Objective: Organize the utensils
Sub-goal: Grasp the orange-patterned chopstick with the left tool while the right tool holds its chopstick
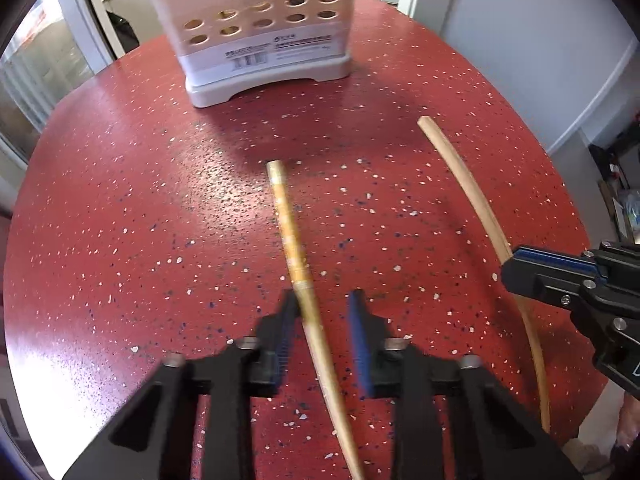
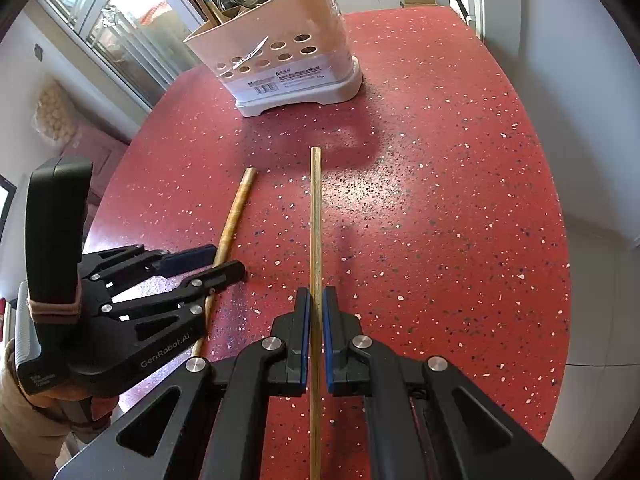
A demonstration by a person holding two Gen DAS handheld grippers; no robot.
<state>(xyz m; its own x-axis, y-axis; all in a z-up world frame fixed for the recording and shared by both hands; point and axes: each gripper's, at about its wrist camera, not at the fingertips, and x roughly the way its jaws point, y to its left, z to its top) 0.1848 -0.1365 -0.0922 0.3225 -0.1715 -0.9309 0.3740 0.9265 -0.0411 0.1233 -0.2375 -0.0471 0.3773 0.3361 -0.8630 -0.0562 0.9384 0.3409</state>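
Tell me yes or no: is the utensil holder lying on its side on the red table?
No, the utensil holder stands upright on its base on the red table.

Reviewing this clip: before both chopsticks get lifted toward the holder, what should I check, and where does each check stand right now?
1. Right gripper shut on the plain chopstick: ok, pads press both sides.
2. Left gripper shut on the patterned chopstick: not ok; the stick lies between the fingers, with a visible gap on one side.
3. Chopsticks apart from each other: ok, red table shows between them.
4. Utensil holder upright: ok.
5. Free room in the holder: cannot tell; its top is cropped or blocked, and something already stands inside.
6. Path to the holder clear: ok.
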